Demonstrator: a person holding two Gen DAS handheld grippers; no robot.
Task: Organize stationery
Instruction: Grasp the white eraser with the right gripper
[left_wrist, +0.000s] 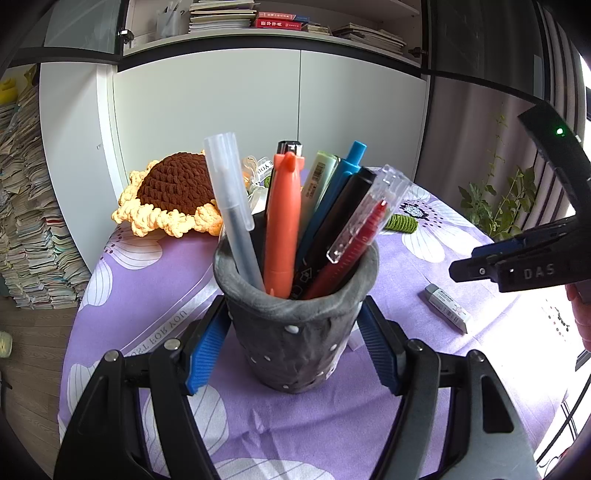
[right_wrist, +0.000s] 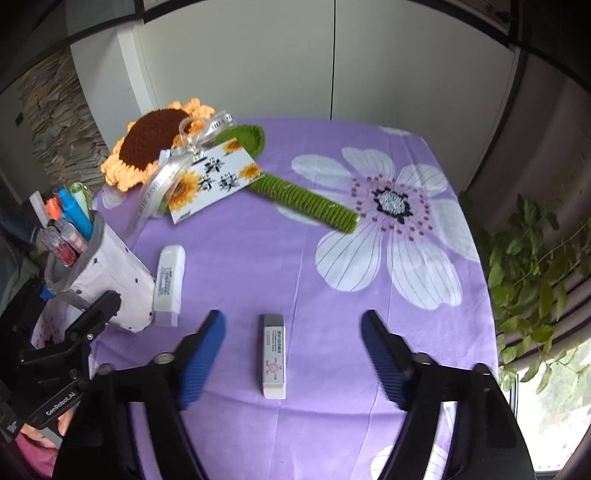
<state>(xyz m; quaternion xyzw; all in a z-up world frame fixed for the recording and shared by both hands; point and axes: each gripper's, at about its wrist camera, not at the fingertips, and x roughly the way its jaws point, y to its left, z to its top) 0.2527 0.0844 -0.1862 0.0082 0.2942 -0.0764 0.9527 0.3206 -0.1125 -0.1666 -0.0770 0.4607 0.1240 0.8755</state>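
A dark grey pen holder (left_wrist: 295, 343) stands upright on the purple flowered cloth and holds several pens (left_wrist: 282, 221). My left gripper (left_wrist: 291, 350) is shut on it, a blue pad pressing each side. In the right wrist view the same holder (right_wrist: 110, 280) stands at the left. A white eraser (right_wrist: 274, 356) lies flat on the cloth between the spread fingers of my right gripper (right_wrist: 293, 317), which is open; neither pad touches it. That eraser (left_wrist: 447, 308) also shows at the right of the left wrist view.
A white oblong stationery item (right_wrist: 170, 284) lies beside the holder. A crochet sunflower (right_wrist: 155, 147) with a green stem (right_wrist: 306, 201) and a card (right_wrist: 214, 181) lies at the back. A leafy plant (right_wrist: 532, 273) stands past the table's right edge. Cupboard doors rise behind.
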